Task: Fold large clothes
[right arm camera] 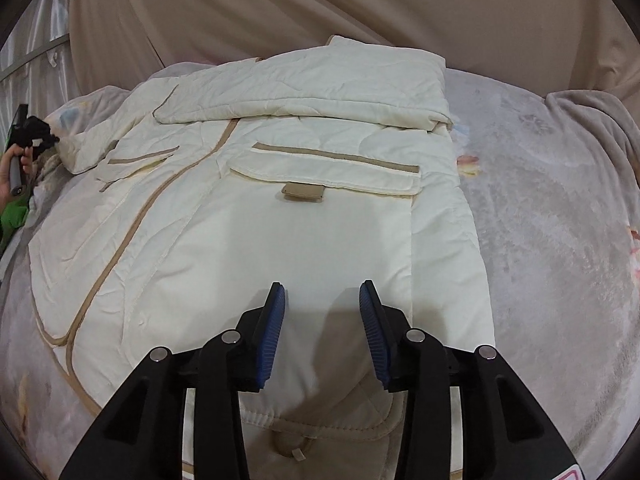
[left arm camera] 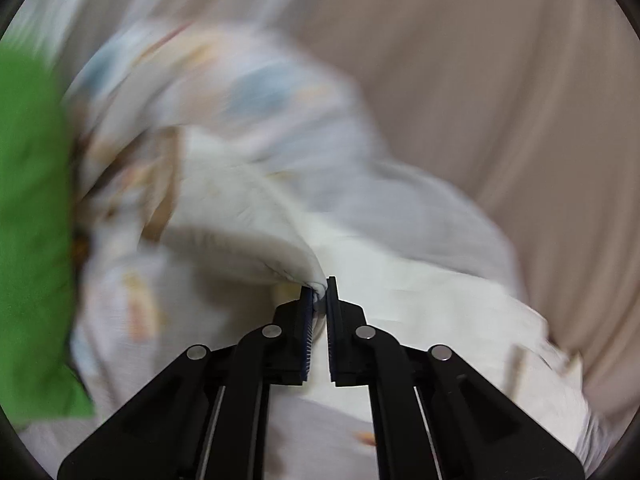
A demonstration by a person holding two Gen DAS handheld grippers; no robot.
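A cream padded jacket (right arm camera: 280, 232) with tan trim lies spread flat on a bed, its collar (right arm camera: 320, 420) nearest the right wrist camera. One sleeve (right arm camera: 304, 88) is folded across its far end. My right gripper (right arm camera: 323, 292) hovers open over the jacket's pocket panel, with nothing between its blue pads. My left gripper (left arm camera: 320, 292) is shut on a pinched fold of the cream jacket (left arm camera: 240, 208); that view is blurred. In the right wrist view the left gripper (right arm camera: 34, 132) shows at the far left, at the other sleeve's end, with a hand (right arm camera: 12, 168) holding it.
A pale grey patterned blanket (right arm camera: 540, 240) covers the bed under the jacket and reaches far to the right. Beige draped cloth (right arm camera: 320, 0) hangs behind the bed. Green fabric (left arm camera: 28, 240) fills the left edge of the left wrist view.
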